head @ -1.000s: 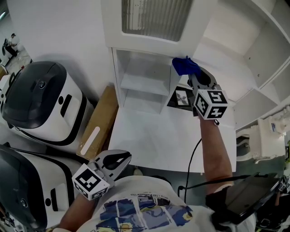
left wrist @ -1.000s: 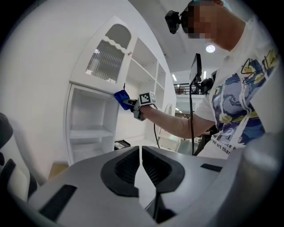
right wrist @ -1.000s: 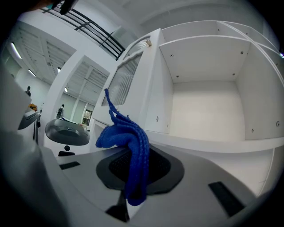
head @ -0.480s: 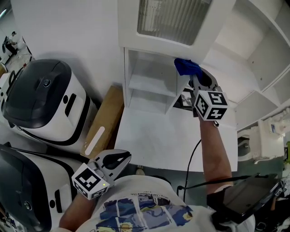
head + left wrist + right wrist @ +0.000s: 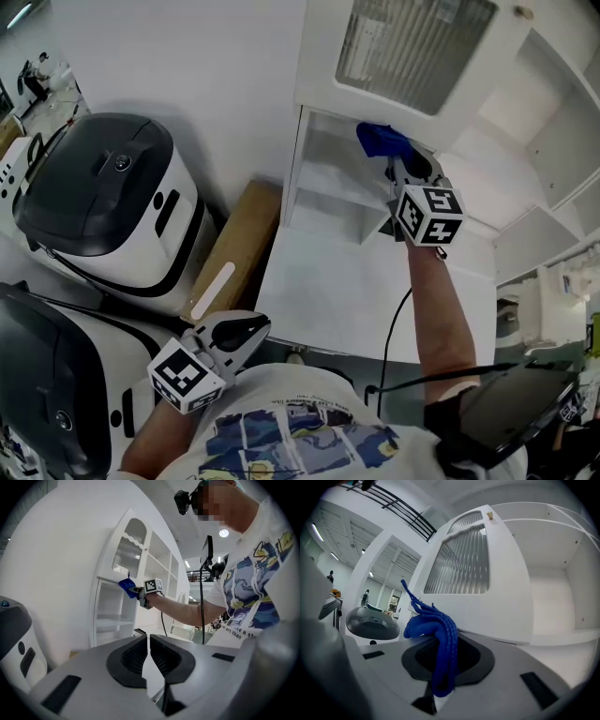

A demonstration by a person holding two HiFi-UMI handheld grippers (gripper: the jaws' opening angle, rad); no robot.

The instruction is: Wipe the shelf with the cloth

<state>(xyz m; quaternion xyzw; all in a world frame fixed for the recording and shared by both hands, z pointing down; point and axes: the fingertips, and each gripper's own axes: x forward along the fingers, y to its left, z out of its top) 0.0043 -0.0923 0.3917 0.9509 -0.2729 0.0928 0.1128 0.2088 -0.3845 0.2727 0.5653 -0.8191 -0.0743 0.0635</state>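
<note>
Our right gripper (image 5: pixel 401 169) has its jaws clamped on the blue cloth (image 5: pixel 380 141), up at the top edge of the cubby (image 5: pixel 296 178). The shelf (image 5: pixel 328 199) sits lower and further in. Left gripper (image 5: pixel 251 330) is closed, empty, well away.

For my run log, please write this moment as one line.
right hand-held gripper: shut on blue cloth, high at cabinet opening | left hand-held gripper: shut, empty, low | shelf contact: cannot tell

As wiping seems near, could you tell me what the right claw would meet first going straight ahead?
Probably the white cabinet just below its ribbed glass door, the held blue cloth touching first; depth is unclear.
</note>
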